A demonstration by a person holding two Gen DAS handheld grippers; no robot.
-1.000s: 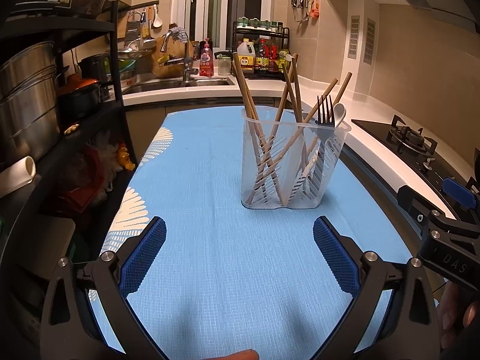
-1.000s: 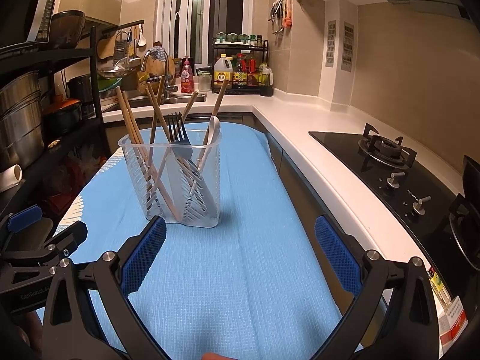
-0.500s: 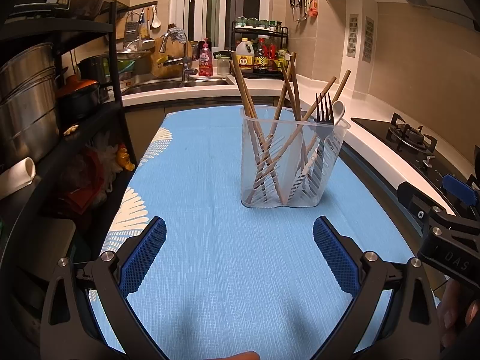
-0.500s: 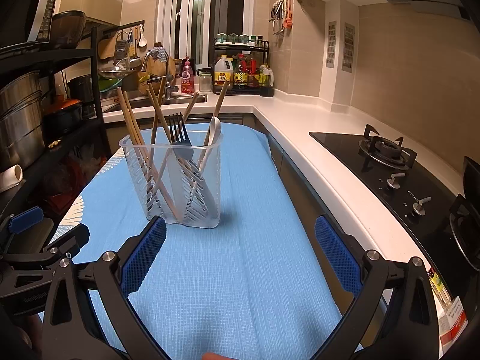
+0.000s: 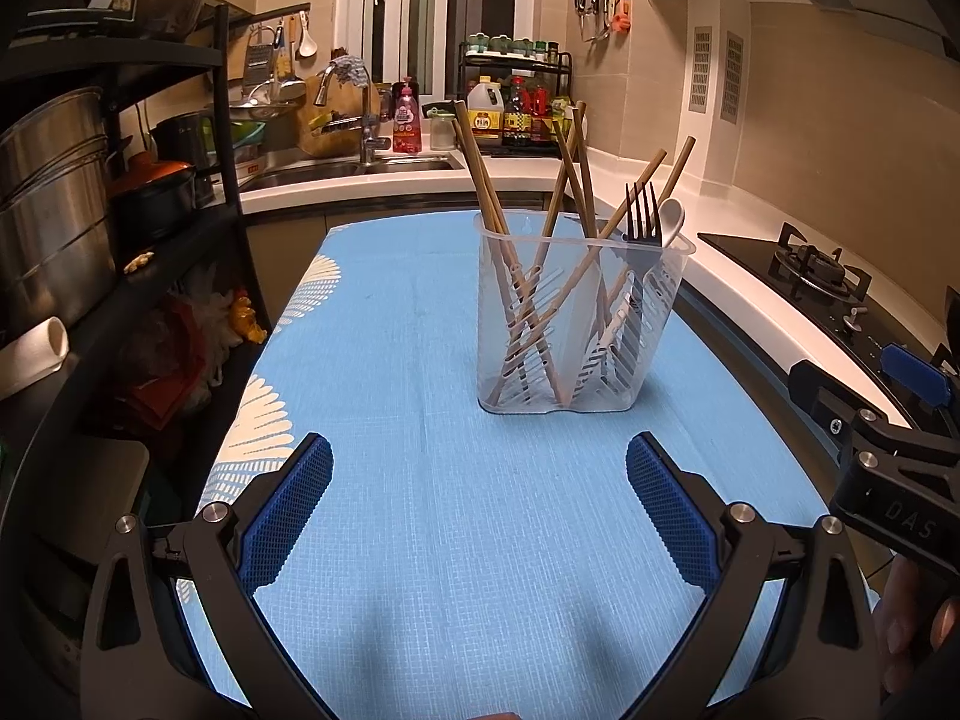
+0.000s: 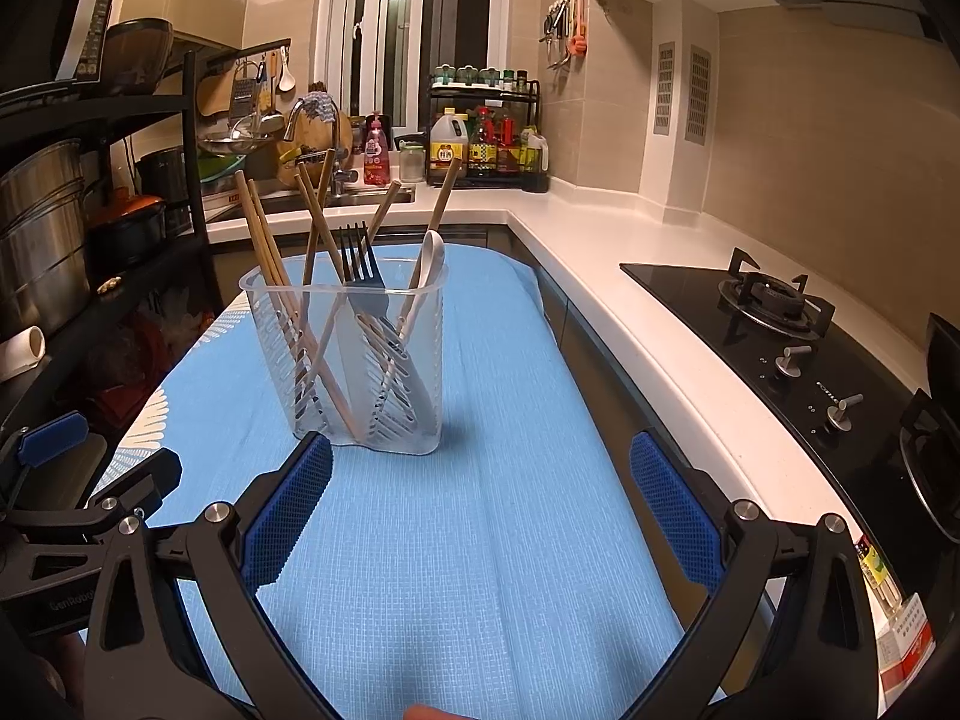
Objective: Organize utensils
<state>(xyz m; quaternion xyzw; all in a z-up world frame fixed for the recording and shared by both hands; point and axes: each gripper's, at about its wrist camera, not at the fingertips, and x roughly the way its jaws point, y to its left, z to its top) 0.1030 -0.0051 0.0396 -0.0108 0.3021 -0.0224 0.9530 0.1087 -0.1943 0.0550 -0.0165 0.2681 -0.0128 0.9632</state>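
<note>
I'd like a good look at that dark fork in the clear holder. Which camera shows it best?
The right wrist view: the fork faces the camera, with tines above the holder's rim and the handle visible through the clear wall. In the left wrist view the fork stands at the holder's far right, its handle mostly lost behind slats.

Kitchen, warm dim light. Beige tiled walls (image 6: 810, 138). White L-shaped counter (image 6: 606, 246); black gas hob (image 6: 780, 324) at right; dark window (image 5: 420, 18) above sink (image 5: 360, 168); black shelf rack (image 5: 120, 120) at left.

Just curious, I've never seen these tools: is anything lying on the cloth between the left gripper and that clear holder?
No. In the left wrist view, only bare blue tablecloth separates the left gripper from the utensil holder.
</note>
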